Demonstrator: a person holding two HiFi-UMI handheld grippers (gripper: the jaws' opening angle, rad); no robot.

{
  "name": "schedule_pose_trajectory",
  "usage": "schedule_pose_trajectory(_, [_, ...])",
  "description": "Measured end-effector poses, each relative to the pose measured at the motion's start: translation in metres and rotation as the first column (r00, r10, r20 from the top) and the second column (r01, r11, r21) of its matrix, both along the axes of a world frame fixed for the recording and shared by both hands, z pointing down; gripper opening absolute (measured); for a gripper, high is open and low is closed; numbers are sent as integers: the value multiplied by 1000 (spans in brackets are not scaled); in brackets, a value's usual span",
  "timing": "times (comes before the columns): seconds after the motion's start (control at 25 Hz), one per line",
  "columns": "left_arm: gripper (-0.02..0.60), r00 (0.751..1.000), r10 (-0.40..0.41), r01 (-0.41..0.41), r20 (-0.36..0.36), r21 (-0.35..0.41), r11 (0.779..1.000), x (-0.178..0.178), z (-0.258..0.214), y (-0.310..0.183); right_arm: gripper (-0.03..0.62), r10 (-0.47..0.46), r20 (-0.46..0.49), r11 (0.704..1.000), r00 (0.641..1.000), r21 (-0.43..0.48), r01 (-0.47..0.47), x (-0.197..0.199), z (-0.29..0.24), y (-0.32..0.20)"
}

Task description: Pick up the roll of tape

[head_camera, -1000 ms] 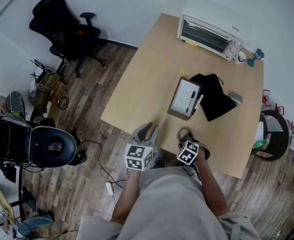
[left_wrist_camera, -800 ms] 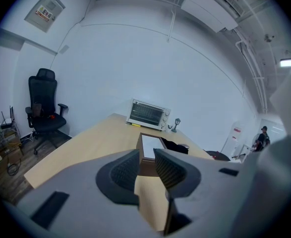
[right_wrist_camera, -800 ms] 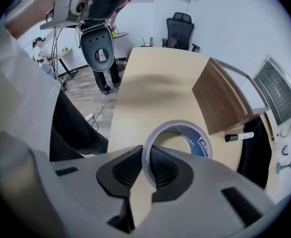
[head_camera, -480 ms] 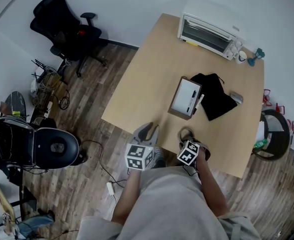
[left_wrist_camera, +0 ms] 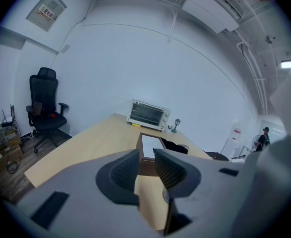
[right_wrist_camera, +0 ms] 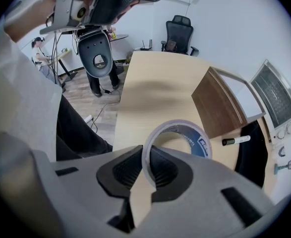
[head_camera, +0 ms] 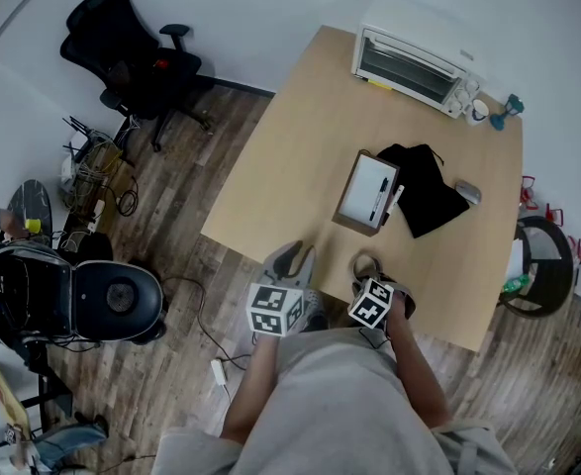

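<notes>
The roll of tape (right_wrist_camera: 204, 148) is a pale ring with a blue label inside, near the table's front edge. My right gripper (right_wrist_camera: 146, 168) points steeply down, shut on the ring's near wall, one pad outside and one inside. In the head view the roll of tape (head_camera: 366, 261) shows just beyond the right gripper (head_camera: 368, 270). Whether the roll touches the table I cannot tell. My left gripper (head_camera: 288, 258) hovers beside it to the left. In its own view the left gripper (left_wrist_camera: 146, 168) is open, with nothing between the pads.
The wooden table (head_camera: 310, 137) carries a toaster oven (head_camera: 409, 62) at the far edge, a wood-framed whiteboard (head_camera: 366, 194) with a marker, a black cloth (head_camera: 431, 194) and a mouse (head_camera: 466, 194). An office chair (head_camera: 122, 57) and a black seat (head_camera: 112, 300) stand on the floor at left.
Neither gripper has visibly moved and the grip on the tape looks the same. The black seat on the floor at left has drifted slightly right.
</notes>
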State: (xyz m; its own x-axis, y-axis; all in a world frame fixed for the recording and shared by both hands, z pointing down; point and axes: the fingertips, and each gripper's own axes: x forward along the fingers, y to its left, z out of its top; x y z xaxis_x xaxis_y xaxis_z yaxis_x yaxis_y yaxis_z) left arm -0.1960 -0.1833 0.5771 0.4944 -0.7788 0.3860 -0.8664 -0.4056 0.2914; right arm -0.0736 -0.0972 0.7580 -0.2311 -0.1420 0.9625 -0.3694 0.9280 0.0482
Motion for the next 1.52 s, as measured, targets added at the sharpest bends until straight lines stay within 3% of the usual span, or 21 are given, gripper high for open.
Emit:
schedule_pose_trajectory(0.24, [92, 1000, -4, 4, -2, 3, 1000, -3, 0, 0, 46, 14, 23, 1000, 1000, 9, -15, -7, -6, -2])
schedule_pose_trajectory(0.44, [92, 1000, -5, 5, 0, 8, 1000, -4, -2, 0, 46, 102, 102, 995, 990, 2, -103, -14, -14, -4])
schedule_pose_trajectory(0.72, [92, 1000, -2, 2, 4, 9, 1000, -2, -3, -2, 46, 138, 170, 988, 976, 45, -147, -23, -32, -13])
schedule_pose_trajectory(1.0, [92, 1000, 2, -2, 5, 18, 1000, 2, -9, -3, 44, 225, 297, 972, 928, -7, -233, -33, -54, -16])
schedule_pose_trajectory(1.52, [92, 1000, -7, 6, 6, 27, 1000, 1, -12, -2, 46, 250, 419, 941, 873, 107, -320, -36, -94, -41])
